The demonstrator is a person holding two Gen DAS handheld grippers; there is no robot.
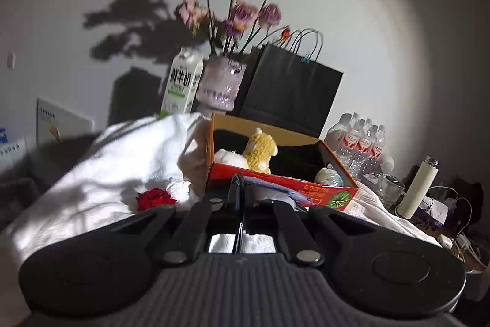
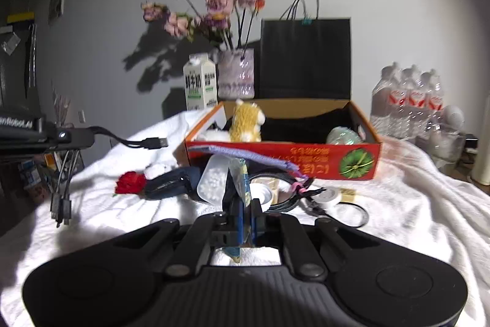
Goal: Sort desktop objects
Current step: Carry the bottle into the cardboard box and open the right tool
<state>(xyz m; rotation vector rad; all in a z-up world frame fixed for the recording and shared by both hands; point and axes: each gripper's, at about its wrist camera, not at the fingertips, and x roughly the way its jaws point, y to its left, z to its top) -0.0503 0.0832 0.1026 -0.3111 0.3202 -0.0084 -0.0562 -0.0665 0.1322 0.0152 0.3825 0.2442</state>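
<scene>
Here, I hold my right gripper clamped on a thin blue packet, its long axis upright between the jaws; the red cardboard box lies straight ahead, just beyond the clutter; my left gripper, pinched shut on nothing visible, sits nearer that box.

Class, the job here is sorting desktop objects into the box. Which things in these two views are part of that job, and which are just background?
Part of the job:
- red cardboard box
- yellow plush toy, already in the box
- flat packet, clamped by the right gripper
- red fabric rose
- dark pouch
- left gripper, shut

Background:
- vase of flowers
- milk carton
- black paper bag
- pack of water bottles
</scene>
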